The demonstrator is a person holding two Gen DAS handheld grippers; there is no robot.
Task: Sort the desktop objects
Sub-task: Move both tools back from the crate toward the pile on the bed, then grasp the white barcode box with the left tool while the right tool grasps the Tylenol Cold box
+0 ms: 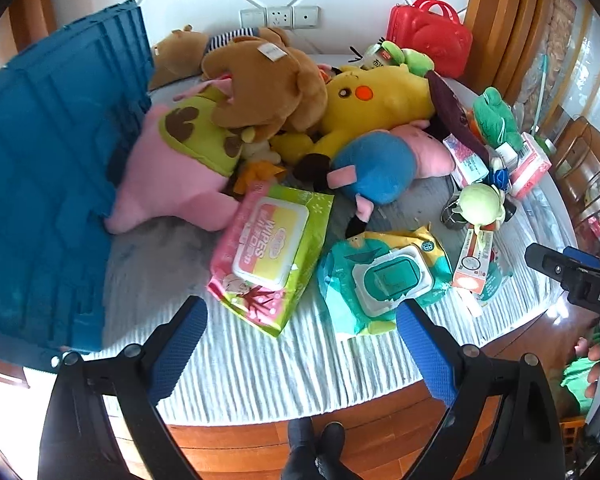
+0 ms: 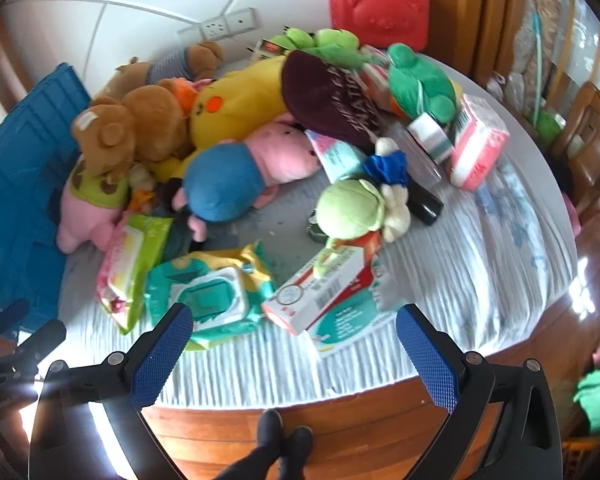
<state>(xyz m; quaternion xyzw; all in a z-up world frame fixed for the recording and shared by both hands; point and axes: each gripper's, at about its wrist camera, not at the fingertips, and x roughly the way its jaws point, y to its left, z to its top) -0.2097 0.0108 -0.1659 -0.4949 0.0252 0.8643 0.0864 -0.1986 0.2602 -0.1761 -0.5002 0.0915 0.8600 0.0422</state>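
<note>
A heap of plush toys covers the round table: a yellow plush (image 1: 376, 100) (image 2: 240, 100), brown bears (image 1: 260, 80) (image 2: 136, 128), a pink and blue pig (image 1: 380, 164) (image 2: 236, 176). Nearer lie a pink-green wipes pack (image 1: 272, 256) (image 2: 128, 264), a teal wipes pack (image 1: 380, 280) (image 2: 208, 296) and a red-white box (image 1: 474, 260) (image 2: 320, 288). My left gripper (image 1: 300, 320) hangs open above the table's near edge, just short of the wipes packs. My right gripper (image 2: 294, 324) is open too, in front of the teal pack and the box. Neither holds anything.
A blue crate (image 1: 48, 184) (image 2: 16, 192) stands at the table's left. A red toy case (image 1: 430, 36) (image 2: 380, 8) sits at the back. Small boxes and a green frog plush (image 1: 496, 116) (image 2: 420, 84) crowd the right side. Wooden chairs (image 1: 588, 168) stand beyond. The person's feet (image 1: 316, 452) show below.
</note>
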